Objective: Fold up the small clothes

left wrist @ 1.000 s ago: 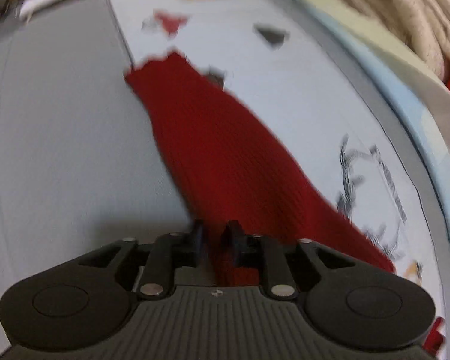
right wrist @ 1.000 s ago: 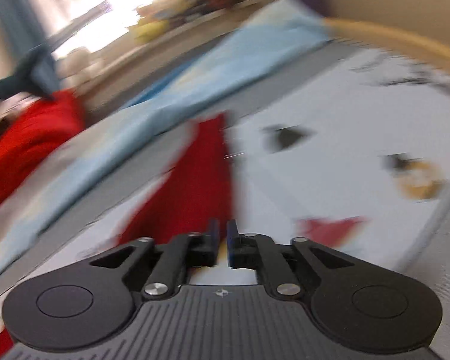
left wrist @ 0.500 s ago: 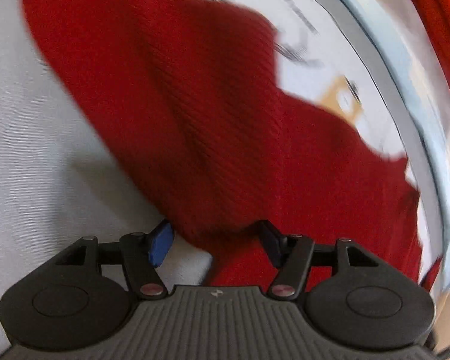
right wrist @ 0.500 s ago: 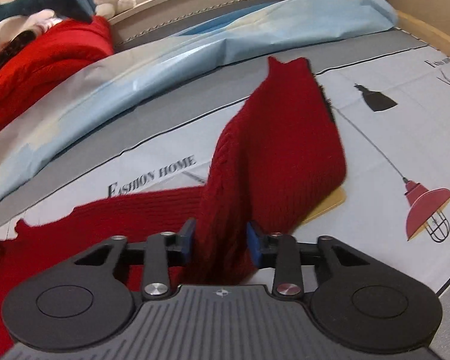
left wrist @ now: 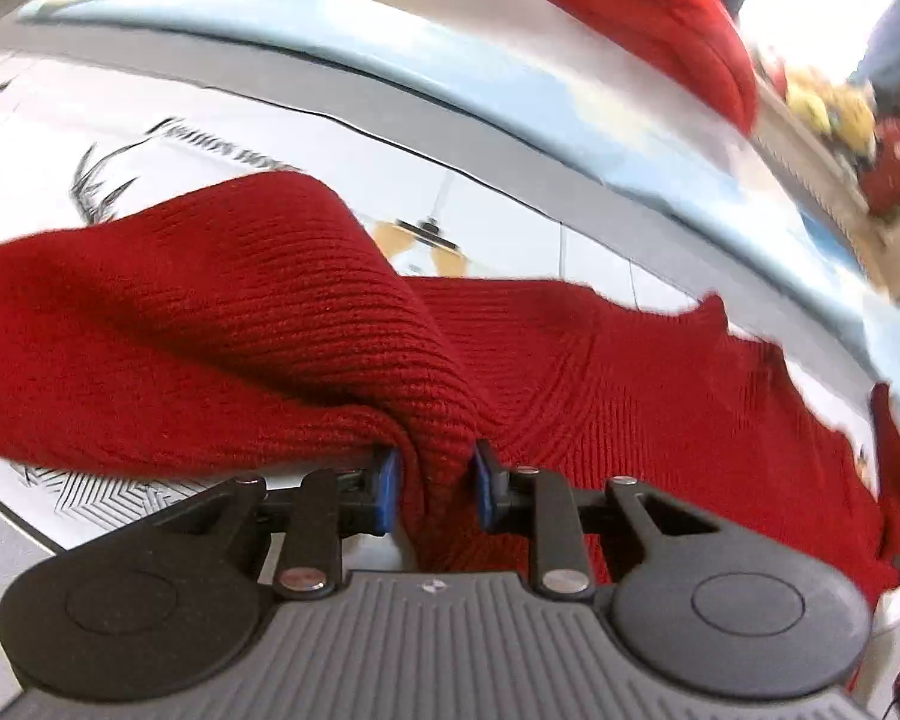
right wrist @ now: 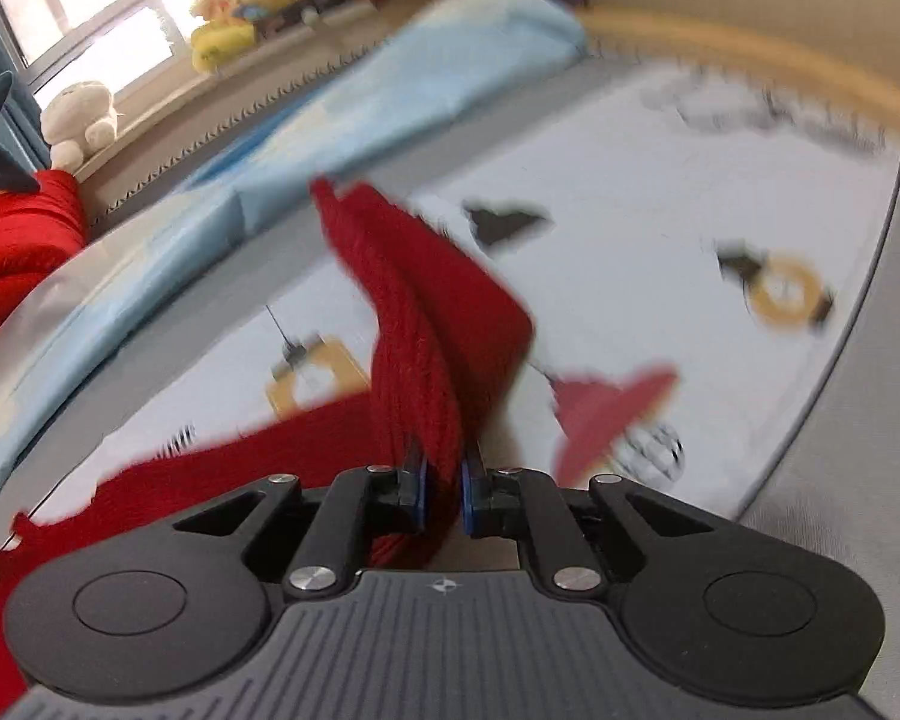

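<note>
Printed bedsheet [left wrist: 510, 222] with lamp drawings under everything; pale blue bedding [right wrist: 390, 96] along the far edge, a pile of bright red fabric [left wrist: 660, 6] on it, plush toys [right wrist: 234, 18] on the windowsill beyond. Both grippers tilt steeply down toward the bed, no hand in view. Left gripper [left wrist: 432, 489] jaws closing, blue pads pinching a bunched fold of the red knit garment [left wrist: 630, 372], which spreads flat on the sheet; right gripper [right wrist: 441, 495] jaws closing, nearly together, clamped on a raised ridge of the same knit.
</note>
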{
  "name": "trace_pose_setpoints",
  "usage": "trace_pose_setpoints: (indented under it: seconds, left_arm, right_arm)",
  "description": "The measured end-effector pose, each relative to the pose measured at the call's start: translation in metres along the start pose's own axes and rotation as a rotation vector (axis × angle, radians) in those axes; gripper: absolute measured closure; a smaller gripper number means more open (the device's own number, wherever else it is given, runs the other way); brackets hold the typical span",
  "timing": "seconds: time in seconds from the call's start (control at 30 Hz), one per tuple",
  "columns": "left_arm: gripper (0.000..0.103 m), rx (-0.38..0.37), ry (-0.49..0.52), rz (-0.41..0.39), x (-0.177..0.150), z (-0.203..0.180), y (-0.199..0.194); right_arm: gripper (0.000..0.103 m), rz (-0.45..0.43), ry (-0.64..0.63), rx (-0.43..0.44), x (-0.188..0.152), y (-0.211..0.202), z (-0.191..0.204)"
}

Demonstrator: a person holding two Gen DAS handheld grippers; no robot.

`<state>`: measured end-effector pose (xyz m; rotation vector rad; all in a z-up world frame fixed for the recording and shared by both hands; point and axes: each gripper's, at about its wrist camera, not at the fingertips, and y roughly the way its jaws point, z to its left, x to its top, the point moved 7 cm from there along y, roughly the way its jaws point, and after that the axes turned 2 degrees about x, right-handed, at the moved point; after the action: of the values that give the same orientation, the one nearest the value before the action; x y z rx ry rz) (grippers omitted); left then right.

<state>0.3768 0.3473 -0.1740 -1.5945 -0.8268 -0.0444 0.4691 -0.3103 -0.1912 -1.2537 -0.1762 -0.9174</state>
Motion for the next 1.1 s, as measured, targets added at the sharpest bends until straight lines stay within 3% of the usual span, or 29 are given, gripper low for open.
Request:
trace_pose_setpoints:
  seconds: [0.03,0.07,0.1,0.2,0.27,0.33,0.47,0.53,0.67,0.83,0.9,0.97,1.03,1.1]
  left_arm:
    - [0.074,0.019,0.028,0.014,-0.004,-0.001,0.002]
    - [0.074,0.029,0.041,0.026,-0.009,0.001,0.004]
    - [0.074,0.04,0.037,0.031,-0.011,0.003,0.007]
    - [0.074,0.059,-0.012,0.047,-0.011,0.007,0.019]
    - [0.074,0.071,-0.01,0.043,-0.01,0.007,0.021]
    - [0.074,0.09,0.019,0.041,-0.008,0.003,0.026]
    - [0.073,0.095,0.035,0.058,-0.006,0.001,0.028]
    - [0.073,0.092,0.033,0.068,-0.004,0.001,0.029]
    - [0.071,0.09,0.045,0.072,-0.006,-0.002,0.027]
    - [0.071,0.08,0.048,0.081,-0.007,-0.001,0.029]
    - [0.071,0.08,0.042,0.083,-0.007,-0.001,0.029]
    - [0.07,0.081,0.047,0.083,-0.007,-0.002,0.029]
    - [0.069,0.074,0.047,0.086,-0.007,-0.001,0.028]
    - [0.065,0.06,0.037,0.098,-0.009,0.001,0.028]
  right_arm:
    - [0.09,0.032,-0.011,0.028,-0.004,0.004,-0.005]
    - [0.077,0.027,-0.034,0.035,-0.004,0.003,-0.009]
    - [0.072,0.019,-0.057,0.035,-0.001,0.002,-0.012]
    - [0.073,-0.026,-0.062,0.022,0.014,-0.003,-0.021]
    - [0.082,-0.018,-0.013,0.013,0.019,-0.001,-0.029]
    - [0.085,-0.024,0.031,0.024,0.022,0.0,-0.033]
    - [0.084,-0.058,-0.06,0.115,0.034,0.002,-0.005]
    - [0.083,-0.068,-0.077,0.118,0.045,0.015,0.001]
    - [0.08,-0.028,-0.017,0.182,0.069,0.045,0.009]
    - [0.08,0.062,-0.193,0.11,0.087,0.089,0.036]
    - [0.089,0.087,-0.243,0.075,0.095,0.097,0.042]
    - [0.09,-0.014,-0.23,0.059,0.112,0.08,0.037]
    - [0.091,-0.208,-0.046,0.042,0.131,0.037,0.006]
    - [0.091,-0.368,0.074,-0.089,0.126,-0.006,-0.037]
